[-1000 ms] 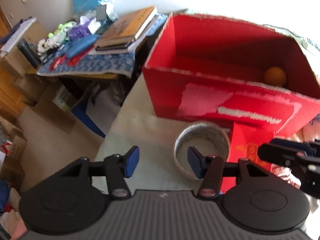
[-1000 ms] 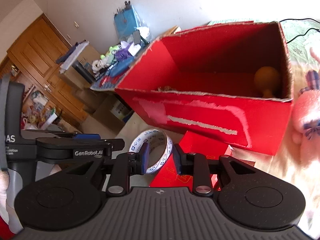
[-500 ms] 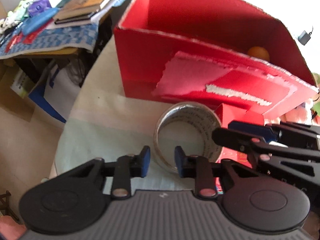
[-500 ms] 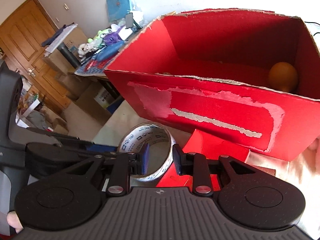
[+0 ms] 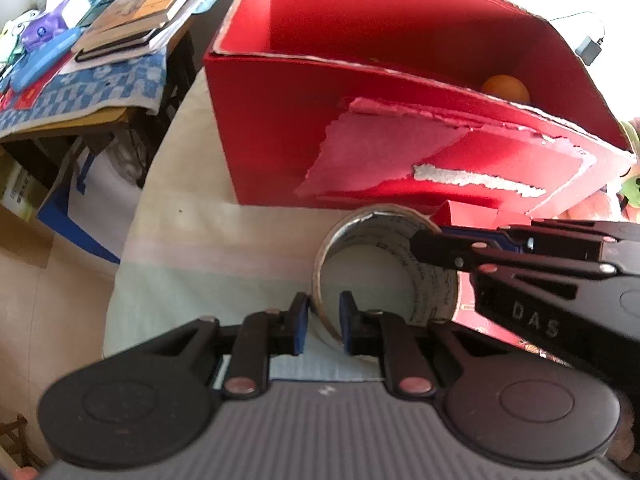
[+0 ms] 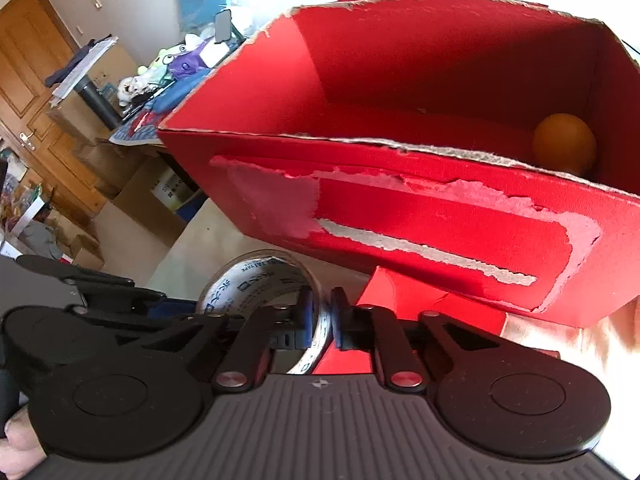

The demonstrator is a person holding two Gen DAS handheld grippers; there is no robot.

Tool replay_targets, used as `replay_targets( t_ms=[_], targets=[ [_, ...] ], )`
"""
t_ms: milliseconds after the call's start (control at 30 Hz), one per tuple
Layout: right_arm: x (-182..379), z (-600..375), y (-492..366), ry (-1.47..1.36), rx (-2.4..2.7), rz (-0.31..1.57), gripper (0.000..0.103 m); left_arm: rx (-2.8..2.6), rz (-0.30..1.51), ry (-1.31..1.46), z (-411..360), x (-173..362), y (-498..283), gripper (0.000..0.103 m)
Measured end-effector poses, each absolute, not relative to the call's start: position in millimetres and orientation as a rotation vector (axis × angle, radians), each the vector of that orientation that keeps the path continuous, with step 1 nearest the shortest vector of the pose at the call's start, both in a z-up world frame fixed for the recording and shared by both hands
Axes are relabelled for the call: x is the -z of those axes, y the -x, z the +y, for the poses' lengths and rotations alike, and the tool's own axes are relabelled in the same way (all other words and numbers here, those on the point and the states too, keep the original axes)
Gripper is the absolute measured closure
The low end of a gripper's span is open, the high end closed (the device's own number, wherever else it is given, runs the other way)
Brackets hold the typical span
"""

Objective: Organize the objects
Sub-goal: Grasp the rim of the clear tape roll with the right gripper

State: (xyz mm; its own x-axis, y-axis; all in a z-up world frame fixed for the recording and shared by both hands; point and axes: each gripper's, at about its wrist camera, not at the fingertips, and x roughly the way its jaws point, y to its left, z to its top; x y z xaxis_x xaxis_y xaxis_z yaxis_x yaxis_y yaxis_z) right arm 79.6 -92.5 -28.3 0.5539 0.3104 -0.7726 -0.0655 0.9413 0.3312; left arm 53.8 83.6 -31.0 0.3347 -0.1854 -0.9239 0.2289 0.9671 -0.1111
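A roll of clear tape [image 5: 424, 256] stands on the pale table in front of a big open red cardboard box [image 5: 360, 128]. My left gripper [image 5: 323, 324] is shut on the roll's near left wall, one finger inside and one outside. My right gripper [image 6: 320, 322] is shut on the tape roll's [image 6: 256, 280] right wall in the same way. The right gripper also shows in the left wrist view [image 5: 460, 248]. An orange ball [image 6: 564, 144] lies inside the red box [image 6: 400, 208] at its right end.
A flat red packet [image 6: 404, 300] lies under the tape's right side, against the box. A cluttered side table with books [image 5: 136, 12] and toys stands far left. Pink soft toys [image 5: 624, 200] lie at the right edge. Cardboard boxes [image 6: 152, 200] sit on the floor.
Both grippers have moved in onto the tape roll and closed on its wall, left gripper from open wide to shut. The box looms closer.
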Motion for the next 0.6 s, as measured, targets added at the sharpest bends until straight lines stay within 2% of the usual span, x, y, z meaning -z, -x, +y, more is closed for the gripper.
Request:
replay_targets(
  t_ms=[300, 600],
  targets=[
    [10.6, -93.4, -64.6, -0.304, -0.287, 0.913, 0.092, 0.301, 1.118, -0.075, 93.5, 1.6, -34.0, 0.090],
    [-33.6, -95.9, -54.7, -0.326, -0.378, 0.784, 0.091, 0.309, 0.944, -0.135, 101.8, -62.7, -12.3, 0.090]
  ],
)
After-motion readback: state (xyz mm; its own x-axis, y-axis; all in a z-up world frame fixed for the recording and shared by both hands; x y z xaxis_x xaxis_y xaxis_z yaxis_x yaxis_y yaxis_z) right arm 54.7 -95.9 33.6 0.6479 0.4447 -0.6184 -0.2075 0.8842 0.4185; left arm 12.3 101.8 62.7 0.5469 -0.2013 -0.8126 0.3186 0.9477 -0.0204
